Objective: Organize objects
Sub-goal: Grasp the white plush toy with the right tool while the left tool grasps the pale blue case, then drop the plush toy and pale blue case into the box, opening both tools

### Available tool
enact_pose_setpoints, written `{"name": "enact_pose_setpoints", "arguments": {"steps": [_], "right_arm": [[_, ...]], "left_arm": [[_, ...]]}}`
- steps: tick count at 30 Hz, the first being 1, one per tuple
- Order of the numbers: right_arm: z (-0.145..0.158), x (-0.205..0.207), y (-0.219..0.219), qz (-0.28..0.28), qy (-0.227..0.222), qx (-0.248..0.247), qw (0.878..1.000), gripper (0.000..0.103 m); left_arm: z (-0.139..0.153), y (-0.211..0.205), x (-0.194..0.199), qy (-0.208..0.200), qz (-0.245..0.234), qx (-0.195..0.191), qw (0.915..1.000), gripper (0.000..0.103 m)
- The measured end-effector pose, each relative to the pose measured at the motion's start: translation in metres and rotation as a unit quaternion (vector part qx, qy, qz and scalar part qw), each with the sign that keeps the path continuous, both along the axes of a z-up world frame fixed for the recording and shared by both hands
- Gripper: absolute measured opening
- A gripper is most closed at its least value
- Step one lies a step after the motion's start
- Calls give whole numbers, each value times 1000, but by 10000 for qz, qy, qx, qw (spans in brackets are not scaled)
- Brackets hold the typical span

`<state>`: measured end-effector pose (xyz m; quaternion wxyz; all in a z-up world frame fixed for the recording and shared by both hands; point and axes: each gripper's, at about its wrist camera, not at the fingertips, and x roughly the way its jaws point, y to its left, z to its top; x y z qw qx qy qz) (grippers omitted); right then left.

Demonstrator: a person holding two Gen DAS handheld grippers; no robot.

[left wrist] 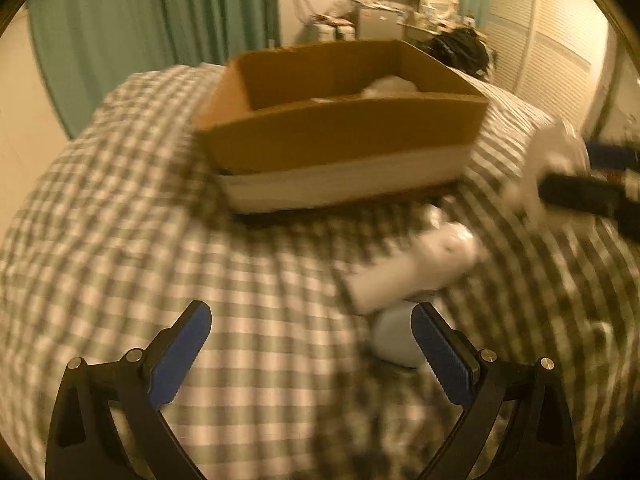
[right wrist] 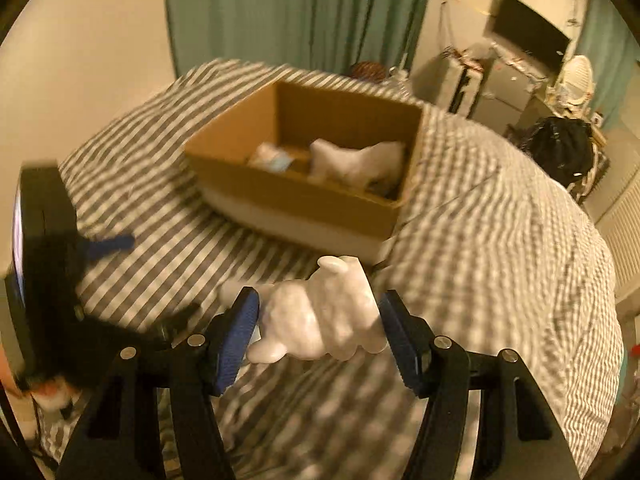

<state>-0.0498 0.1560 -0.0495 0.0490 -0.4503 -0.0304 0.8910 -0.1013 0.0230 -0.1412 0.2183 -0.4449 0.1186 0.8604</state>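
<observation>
An open cardboard box [left wrist: 340,132] sits on the checked bedspread [left wrist: 160,240]; it also shows in the right wrist view [right wrist: 296,196] with a white soft toy [right wrist: 356,162] and a pale blue item [right wrist: 272,158] inside. My right gripper [right wrist: 318,322] is shut on a white plush toy [right wrist: 324,316], held above the bed in front of the box; it shows blurred in the left wrist view [left wrist: 552,168]. My left gripper [left wrist: 312,340] is open and empty. A white cylinder-like object [left wrist: 416,268] and a pale round object [left wrist: 394,340] lie just ahead of its right finger.
Green curtains [left wrist: 152,12] hang behind the bed. A cluttered desk with a dark screen [right wrist: 528,36] and a black bag [right wrist: 560,152] stand at the far right. The left gripper shows as a dark shape [right wrist: 48,272] at the left of the right wrist view.
</observation>
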Motion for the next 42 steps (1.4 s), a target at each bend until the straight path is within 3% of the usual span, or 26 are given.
{"name": "enact_pose_setpoints", "arguments": {"steps": [6,8,10,15,18,20,32,42], "right_arm": [[-2,-4,10,-88,46,-303,9995,63],[-5,-5,13,-106,50,-398,9991,63],[-7,-4,16,-122,68,-471,9988,63],[-11,-1,21,-210,72,-597,9980,63],[-12,0,22,-243,70,-613,9978,63],[-12,0,22,-263,69,-559,9981,63],[8,20,6,-346,315,-305,9984,63],[61,37,-12,-161,831,-261,9961,63]], "left_arm": [[-24,31,8,-182,-432,-212,9987,99],[-31,39,8,-258,-560,-191,9979,90],[-40,45,5,-438,-666,-155,9967,75],[-58,51,-7,-762,-750,-140,9942,68],[-57,49,-7,-837,-884,-7,9926,51],[-54,47,-4,-778,-912,-32,9928,51],[-7,8,13,-489,-796,230,9954,50],[65,-18,16,328,-548,476,9968,50]]}}
